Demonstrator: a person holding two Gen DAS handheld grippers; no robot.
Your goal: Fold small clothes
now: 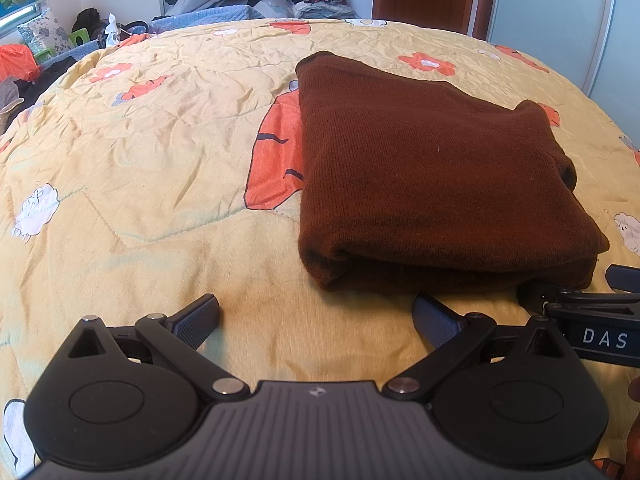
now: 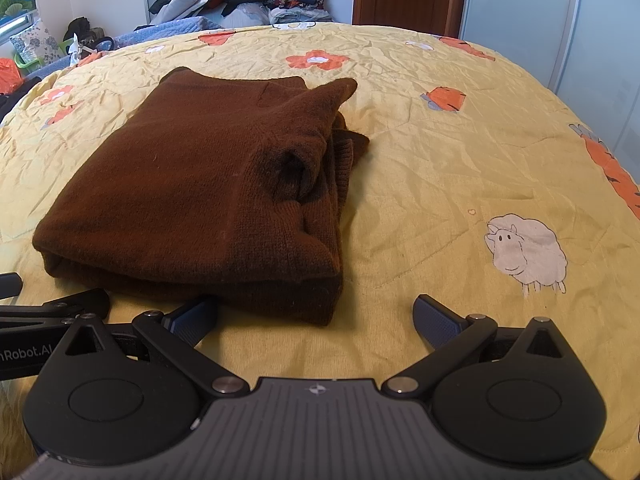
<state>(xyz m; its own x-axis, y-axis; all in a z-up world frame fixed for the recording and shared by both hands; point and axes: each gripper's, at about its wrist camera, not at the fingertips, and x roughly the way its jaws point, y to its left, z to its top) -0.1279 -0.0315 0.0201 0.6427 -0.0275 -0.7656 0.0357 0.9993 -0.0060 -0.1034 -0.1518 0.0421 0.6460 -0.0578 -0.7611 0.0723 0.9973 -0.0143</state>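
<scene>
Two tools, left tool point(image 1: 316, 316) and right tool point(image 2: 316, 316), hover empty with fingers apart at the near edge of a brown sweater point(image 2: 200, 184), which lies folded on the yellow bed point(image 2: 440, 168), apparently needing only tidying on its right.

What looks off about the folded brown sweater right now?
The brown sweater is folded, but its right edge is untidy: a loose flap pokes up and ribbed layers bunch out instead of lying flush. Both grippers, left gripper and right gripper, are open and hold nothing.
</scene>
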